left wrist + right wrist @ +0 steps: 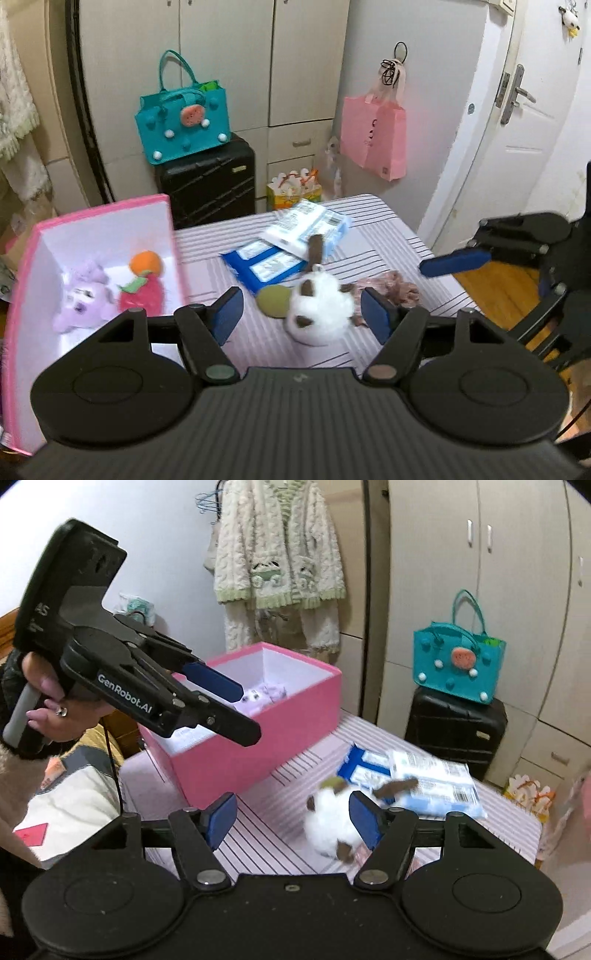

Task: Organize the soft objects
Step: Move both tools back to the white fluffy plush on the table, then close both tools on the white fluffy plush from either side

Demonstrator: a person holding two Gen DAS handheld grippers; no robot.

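Observation:
A white plush with brown patches (317, 310) (328, 827) lies blurred on the striped table (384, 229), next to an olive round piece (273, 301). My left gripper (303, 314) hovers short of the plush, open with nothing between its fingers. My right gripper (291, 818) is also open and empty, the plush just beyond its right finger. The pink box (22, 280) (258, 746) holds a purple plush (83, 299) and a red-and-orange fruit plush (144, 284). A hand holds the left gripper (247, 716) over the box's near side. The right gripper's blue pad (454, 262) shows at the right.
Blue and white wipe packs (291, 240) (424, 779) lie behind the plush, and a crumpled pinkish cloth (388, 291) lies to its right. A teal bag (184, 118) sits on a black suitcase (210, 184). A pink bag (373, 136) hangs by the door. Wooden floor (491, 288) lies beyond the table's right edge.

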